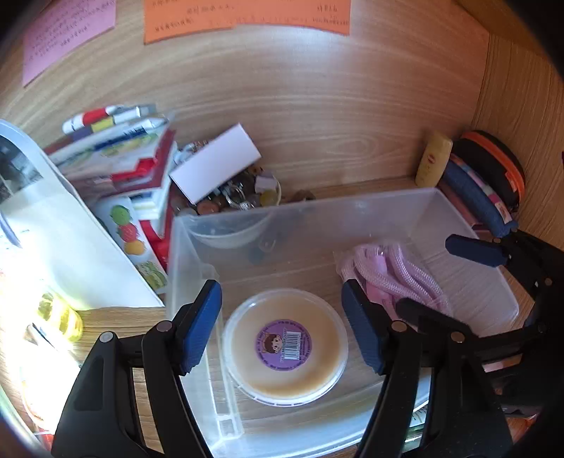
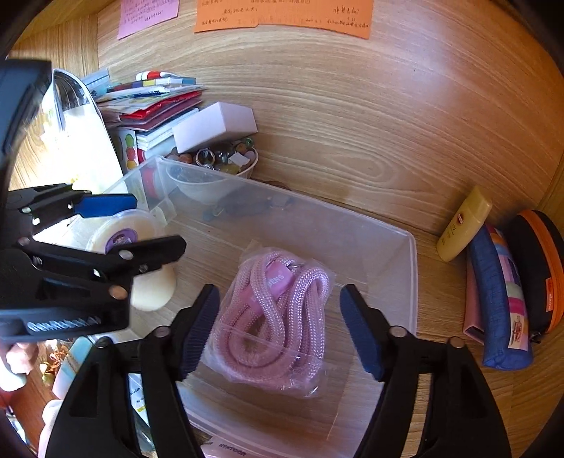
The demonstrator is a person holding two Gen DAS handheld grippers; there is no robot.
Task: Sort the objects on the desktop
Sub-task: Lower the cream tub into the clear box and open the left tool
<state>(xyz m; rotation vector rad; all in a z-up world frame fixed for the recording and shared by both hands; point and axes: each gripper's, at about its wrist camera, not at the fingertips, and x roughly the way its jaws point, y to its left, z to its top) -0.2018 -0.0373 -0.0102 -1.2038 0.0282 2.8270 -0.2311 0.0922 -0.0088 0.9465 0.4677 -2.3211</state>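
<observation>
A: Bin (image 1: 352, 218), clear plastic, sits on the wooden table (image 1: 317, 134). What's inside it?

B: Two things. A round tub with a purple sticker (image 1: 284, 344) lies at the bin's left end, and a bagged pink rope (image 2: 273, 317) lies coiled toward the right end.

A: Where's the left claw (image 1: 282, 327)?

B: Over the tub, spread wide. Its blue pads (image 1: 201, 327) stand on either side of the lid, apart from it, gripping nothing.

A: And the right claw (image 2: 280, 324)?

B: Also spread wide, hanging above the rope bag, one pad on each side, not touching that I can see. From the right wrist view the left claw (image 2: 116, 225) reaches in from the left with the tub (image 2: 120, 230) between its fingers.

A: What lies outside the bin?

B: Behind its left corner, a small bowl of beads and trinkets (image 2: 225, 160) with a white box (image 2: 215, 127) resting on top, and beside that a stack of books and papers (image 1: 123, 155). To the right of the bin, against the back wall, a yellow bottle (image 2: 463, 223) leans next to a blue pencil case (image 2: 504, 299) and a black pouch with orange trim (image 2: 543, 267).

A: Anything on the wall?

B: A pink note (image 2: 148, 14) and an orange note (image 2: 285, 16), both handwritten, too small to read.
</observation>
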